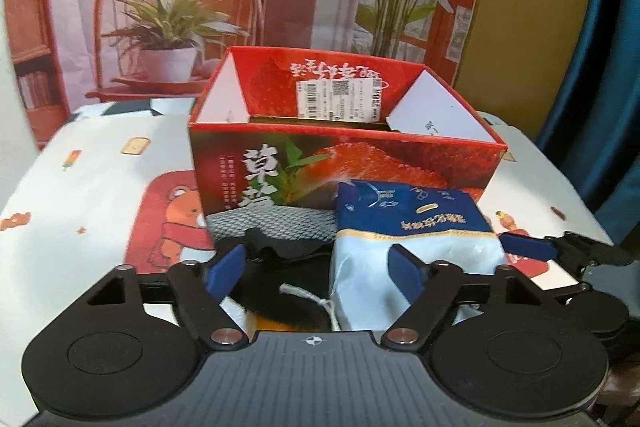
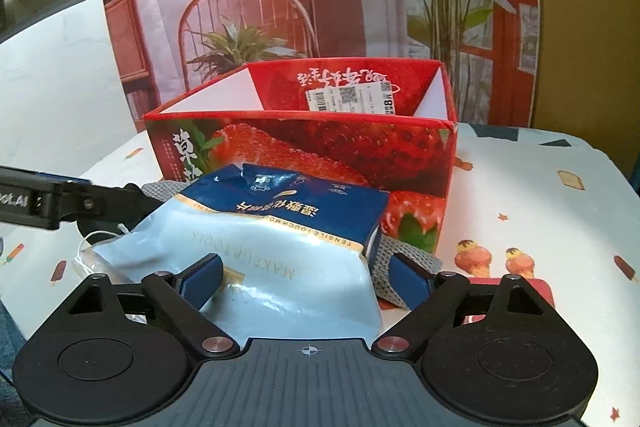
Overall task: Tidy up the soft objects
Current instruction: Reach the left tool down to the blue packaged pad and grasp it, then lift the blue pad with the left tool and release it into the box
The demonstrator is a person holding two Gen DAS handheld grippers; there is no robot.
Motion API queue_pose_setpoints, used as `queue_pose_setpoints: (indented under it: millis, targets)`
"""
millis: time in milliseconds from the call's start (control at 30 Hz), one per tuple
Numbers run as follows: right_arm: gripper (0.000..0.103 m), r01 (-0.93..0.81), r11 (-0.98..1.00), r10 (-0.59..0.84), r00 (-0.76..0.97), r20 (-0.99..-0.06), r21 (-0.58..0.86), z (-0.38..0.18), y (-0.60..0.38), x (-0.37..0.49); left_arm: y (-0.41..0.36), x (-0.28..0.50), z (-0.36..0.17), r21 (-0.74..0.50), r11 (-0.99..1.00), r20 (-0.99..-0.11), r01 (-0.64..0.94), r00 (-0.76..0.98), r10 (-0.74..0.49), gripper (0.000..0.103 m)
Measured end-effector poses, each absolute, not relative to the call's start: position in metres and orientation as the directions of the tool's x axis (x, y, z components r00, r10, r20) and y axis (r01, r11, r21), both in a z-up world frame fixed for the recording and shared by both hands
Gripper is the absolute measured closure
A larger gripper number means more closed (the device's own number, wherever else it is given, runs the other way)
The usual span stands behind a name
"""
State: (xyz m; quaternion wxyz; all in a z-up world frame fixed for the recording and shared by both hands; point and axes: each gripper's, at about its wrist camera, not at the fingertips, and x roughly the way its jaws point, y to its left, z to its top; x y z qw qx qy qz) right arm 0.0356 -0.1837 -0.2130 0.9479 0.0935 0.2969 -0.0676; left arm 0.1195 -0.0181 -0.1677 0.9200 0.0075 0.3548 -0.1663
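A soft blue-and-silver pack (image 2: pixel 280 259) lies on the table in front of the open red strawberry box (image 2: pixel 304 151). My right gripper (image 2: pixel 306 283) is open and straddles the pack's near end; a sliver of grey mesh shows between the pack and the right finger. Under the pack lies a grey mesh fabric piece (image 1: pixel 276 223). In the left wrist view, my left gripper (image 1: pixel 316 269) is open over a black soft item (image 1: pixel 280 267) with a white string, and its right fingertip (image 1: pixel 404 271) overlaps the pack (image 1: pixel 416 227). The right gripper's blue pad (image 1: pixel 528 245) shows beside the pack.
The box (image 1: pixel 344 143) stands open-topped, with white inner flaps and a barcode label on its far wall. The white tablecloth (image 2: pixel 540 211) carries cartoon prints. A printed backdrop of a chair and plants (image 1: pixel 180 7) stands behind the table. The left gripper's arm (image 2: pixel 48 203) enters from the left.
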Motion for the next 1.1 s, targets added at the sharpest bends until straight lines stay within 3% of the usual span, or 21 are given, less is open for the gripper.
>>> queue_pose_setpoints:
  millis: [600, 667, 733, 900, 1100]
  targets:
    - [0.018, 0.109, 0.961, 0.066, 0.802, -0.594, 0.253, -0.232, -0.202, 0.062, -0.042, 0.183, -0.203, -0.242, 0.873, -0.717, 0.423, 0.528, -0.455, 0.030]
    - [0.018, 0.108, 0.958, 0.074, 0.802, -0.593, 0.267, -0.233, -0.204, 0.063, -0.043, 0.185, -0.204, -0.267, 0.865, -0.714, 0.424, 0.516, -0.473, 0.034]
    - [0.019, 0.108, 0.957, 0.077, 0.802, -0.593, 0.271, -0.231, -0.204, 0.063, -0.045, 0.184, -0.203, -0.297, 0.845, -0.705, 0.444, 0.495, -0.508, 0.046]
    - [0.028, 0.101, 0.956, 0.082, 0.811, -0.579, 0.276, -0.221, -0.203, 0.060, -0.046, 0.177, -0.197, -0.275, 0.839, -0.698, 0.469, 0.503, -0.510, 0.046]
    - [0.030, 0.080, 0.963, 0.083, 0.820, -0.566, 0.257, -0.210, -0.196, 0.057, -0.035, 0.171, -0.187, -0.287, 0.836, -0.676, 0.468, 0.520, -0.523, 0.046]
